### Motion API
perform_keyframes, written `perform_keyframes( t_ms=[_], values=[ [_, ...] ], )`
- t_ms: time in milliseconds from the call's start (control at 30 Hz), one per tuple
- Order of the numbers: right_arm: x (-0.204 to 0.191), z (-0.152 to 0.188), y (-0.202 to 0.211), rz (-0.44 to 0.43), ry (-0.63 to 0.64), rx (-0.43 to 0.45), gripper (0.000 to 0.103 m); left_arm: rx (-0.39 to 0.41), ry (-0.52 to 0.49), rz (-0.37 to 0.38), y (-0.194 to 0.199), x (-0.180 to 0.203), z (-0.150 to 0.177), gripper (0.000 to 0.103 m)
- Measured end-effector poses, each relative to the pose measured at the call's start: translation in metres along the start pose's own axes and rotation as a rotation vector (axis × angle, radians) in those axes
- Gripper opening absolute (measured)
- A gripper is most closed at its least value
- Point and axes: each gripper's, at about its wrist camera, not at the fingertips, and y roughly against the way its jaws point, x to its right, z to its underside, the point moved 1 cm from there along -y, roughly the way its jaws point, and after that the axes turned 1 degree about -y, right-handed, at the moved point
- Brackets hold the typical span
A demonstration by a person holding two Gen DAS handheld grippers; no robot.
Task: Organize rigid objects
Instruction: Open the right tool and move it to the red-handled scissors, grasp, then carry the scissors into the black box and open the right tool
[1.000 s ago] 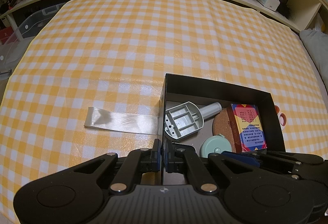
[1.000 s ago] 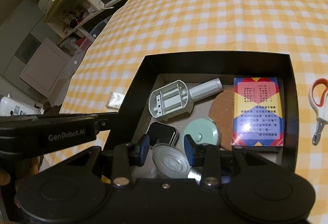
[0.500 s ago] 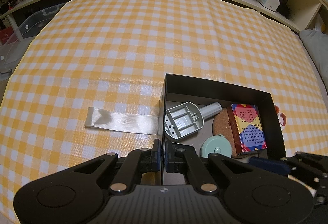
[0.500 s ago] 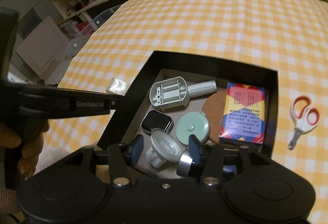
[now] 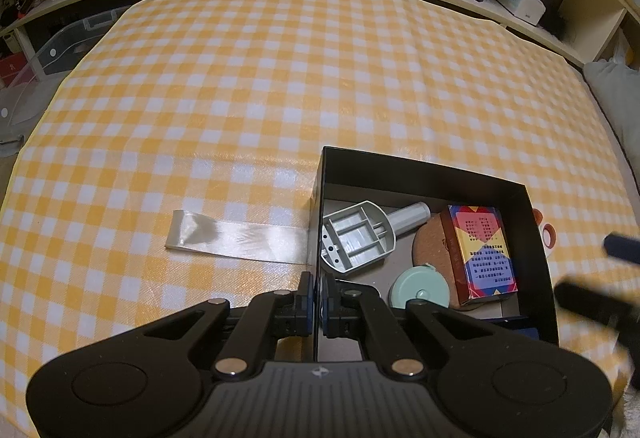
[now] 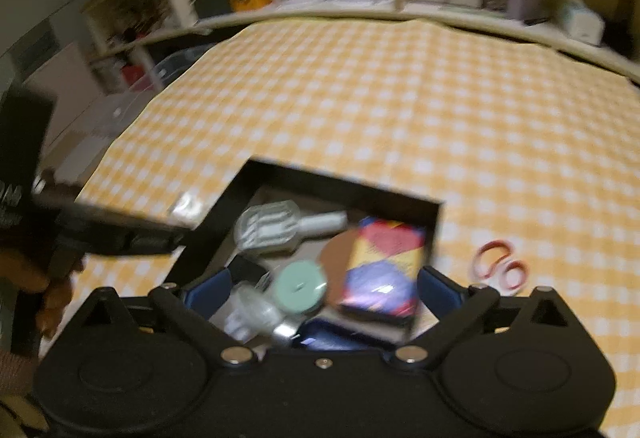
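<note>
My left gripper point(image 5: 316, 302) is shut on the left wall of the black box point(image 5: 424, 167) and holds it still. In the box lie a grey plastic scoop point(image 5: 356, 238), a cork coaster point(image 5: 430, 242), a colourful card pack point(image 5: 482, 254) and a mint tape measure point(image 5: 418, 288). My right gripper point(image 6: 324, 290) hovers above the box's near end. Its jaws are opening wide with nothing pressed between them. Below it, a clear round plastic piece point(image 6: 256, 312) rests in the box point(image 6: 344, 183) beside a dark watch point(image 6: 248, 270). This view is blurred by motion.
Red-handled clippers point(image 6: 500, 264) lie on the checked cloth right of the box. A strip of clear tape point(image 5: 236, 234) lies left of the box. Shelves with containers run along the far edge. A hand point(image 6: 52, 290) holds the left gripper.
The right gripper's jaws spread wide and let go of the clear round piece, which now lies in the box. That gripper rose and tilted. The left gripper stayed put.
</note>
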Motion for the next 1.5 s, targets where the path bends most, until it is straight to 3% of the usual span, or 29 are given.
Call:
perform_keyframes(
  t_ms=[400,500,533,567,733,933,1100,1367,1500],
  values=[
    [0.109,-0.008,-0.013,0.196,-0.256,0.025,0.101,0.003,0.002,0.002,0.001,-0.001,0.0,0.003],
    [0.131,-0.003,-0.021,0.196,-0.358,0.024,0.068,0.003,0.001,0.002,0.002,0.0,0.0,0.003],
    [0.138,-0.002,-0.025,0.181,-0.39,0.021,0.053,0.003,0.001,0.002,0.002,0.0,0.0,0.003],
    [0.141,-0.001,-0.027,0.168,-0.415,0.019,0.045,0.003,0.002,0.002,0.001,0.0,0.0,0.003],
    [0.152,0.008,-0.048,0.117,-0.505,0.005,0.036,0.003,0.003,0.003,0.001,0.0,0.0,0.003],
    [0.158,0.02,-0.075,0.155,-0.59,-0.045,0.025,0.002,0.003,0.005,0.002,0.001,-0.001,0.003],
    [0.16,0.019,-0.085,0.191,-0.575,-0.047,0.022,0.002,-0.001,0.004,0.001,0.001,-0.001,0.003],
    [0.124,0.016,-0.096,0.315,-0.255,-0.072,0.022,0.003,-0.001,0.003,0.0,0.0,0.0,0.003],
    [0.119,0.017,-0.093,0.309,-0.229,-0.07,0.017,0.003,-0.003,0.004,0.0,0.0,0.0,0.003]
  ],
)
